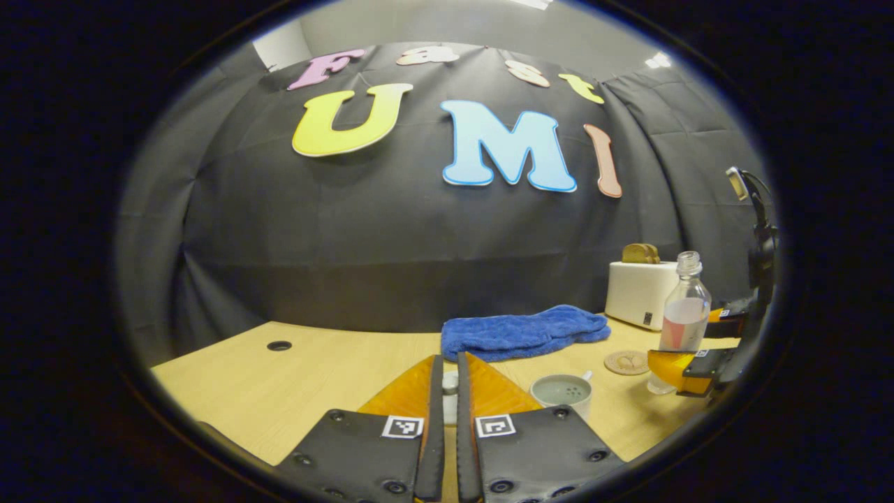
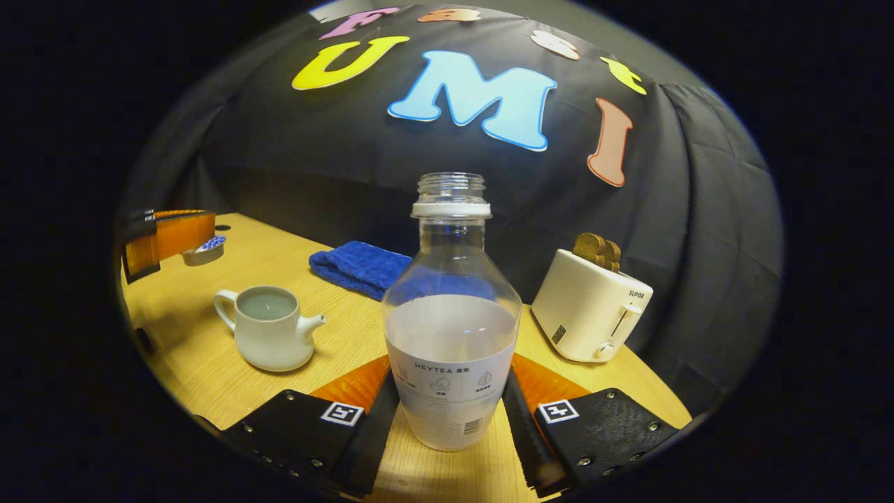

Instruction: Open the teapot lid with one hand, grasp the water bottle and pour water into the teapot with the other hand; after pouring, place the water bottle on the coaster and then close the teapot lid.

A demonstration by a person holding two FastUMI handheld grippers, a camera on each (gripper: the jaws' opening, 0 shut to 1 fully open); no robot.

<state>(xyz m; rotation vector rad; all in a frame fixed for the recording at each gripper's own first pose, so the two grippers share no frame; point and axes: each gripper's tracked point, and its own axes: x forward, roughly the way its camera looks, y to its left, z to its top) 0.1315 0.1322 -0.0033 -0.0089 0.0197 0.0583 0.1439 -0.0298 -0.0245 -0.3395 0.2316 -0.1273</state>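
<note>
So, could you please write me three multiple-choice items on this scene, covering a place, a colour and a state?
1. Where is the water bottle?
A. On the coaster
B. Between the right gripper's fingers
C. On the toaster

2. What colour is the towel?
A. Red
B. Green
C. Blue

3. How is the teapot?
A. Upright, lid off
B. Upright, lid on
C. Tipped over

Answers:
1. B: the fingers flank it in the right gripper view.
2. C: it is plainly blue in both views.
3. A: its mouth is open, and the left gripper holds the lid.
</note>
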